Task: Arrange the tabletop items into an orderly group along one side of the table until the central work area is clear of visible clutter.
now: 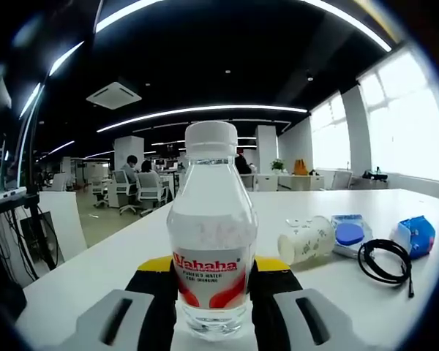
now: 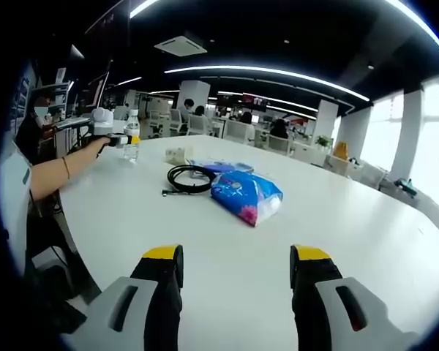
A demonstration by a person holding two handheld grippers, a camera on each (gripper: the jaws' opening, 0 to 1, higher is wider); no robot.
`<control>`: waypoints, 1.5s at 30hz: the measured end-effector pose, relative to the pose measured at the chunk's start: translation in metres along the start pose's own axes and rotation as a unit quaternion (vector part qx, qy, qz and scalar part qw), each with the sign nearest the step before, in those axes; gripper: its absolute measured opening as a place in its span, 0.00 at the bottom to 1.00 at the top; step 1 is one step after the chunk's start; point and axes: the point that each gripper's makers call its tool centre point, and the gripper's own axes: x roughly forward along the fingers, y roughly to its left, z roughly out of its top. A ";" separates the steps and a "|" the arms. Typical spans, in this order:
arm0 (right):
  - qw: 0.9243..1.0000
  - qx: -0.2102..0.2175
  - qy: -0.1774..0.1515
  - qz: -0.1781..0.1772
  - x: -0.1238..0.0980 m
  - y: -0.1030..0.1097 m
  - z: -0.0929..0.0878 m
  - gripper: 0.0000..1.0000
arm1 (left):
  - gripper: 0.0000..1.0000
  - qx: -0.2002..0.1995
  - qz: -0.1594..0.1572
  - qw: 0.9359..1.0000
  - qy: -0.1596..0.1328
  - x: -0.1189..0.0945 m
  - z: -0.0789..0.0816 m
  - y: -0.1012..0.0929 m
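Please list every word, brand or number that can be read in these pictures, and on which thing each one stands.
"Wahaha": red brand name on the label of the water bottle between the left gripper's jaws.
Small line under it: too blurred to read.
Blue packet, paper cup: print only, no readable words.

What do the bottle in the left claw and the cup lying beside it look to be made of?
Water bottle: clear, glossy plastic by the look, see-through wall, white cap, printed label. Cup: seemingly matte paper, white with a small printed pattern, lying on its side. Left claw grips the bottle.
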 end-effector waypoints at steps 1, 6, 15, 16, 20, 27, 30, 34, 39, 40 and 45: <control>1.000 -0.001 0.001 -0.001 0.000 0.000 -0.001 0.56 | 0.36 -0.002 0.001 1.000 -0.001 0.001 0.000 0.000; 1.000 0.000 0.004 -0.003 0.001 -0.001 -0.002 0.56 | 0.36 0.000 -0.004 1.000 0.004 0.005 0.002 -0.001; 1.000 -0.002 0.008 -0.006 0.005 -0.004 -0.001 0.56 | 0.36 -0.016 -0.010 1.000 0.001 0.018 0.005 -0.001; 1.000 -0.002 0.007 -0.006 0.005 -0.004 -0.001 0.56 | 0.36 -0.017 -0.010 1.000 0.001 0.019 0.005 -0.001; 1.000 -0.001 0.009 -0.006 0.007 -0.005 -0.001 0.56 | 0.36 -0.018 -0.011 1.000 -0.003 0.021 0.006 -0.003; 1.000 -0.006 0.008 -0.004 0.009 -0.003 0.001 0.56 | 0.36 -0.026 -0.012 1.000 -0.009 0.024 0.006 -0.004; 1.000 -0.007 0.011 -0.007 0.008 -0.004 -0.001 0.55 | 0.36 -0.027 -0.015 0.999 -0.013 0.026 0.007 -0.005; 1.000 -0.008 0.015 -0.009 0.008 -0.004 -0.003 0.55 | 0.37 -0.017 -0.025 0.999 -0.012 0.032 0.008 -0.010; 1.000 -0.008 0.011 -0.008 0.006 -0.004 -0.001 0.55 | 0.37 -0.010 -0.026 0.999 -0.022 0.033 0.007 -0.014; 1.000 -0.009 0.013 -0.009 0.006 -0.004 -0.002 0.55 | 0.37 -0.010 -0.025 0.999 -0.023 0.031 0.007 -0.015; 1.000 -0.010 0.014 -0.005 0.008 -0.002 -0.003 0.55 | 0.38 -0.003 -0.026 0.999 -0.028 0.026 0.006 -0.014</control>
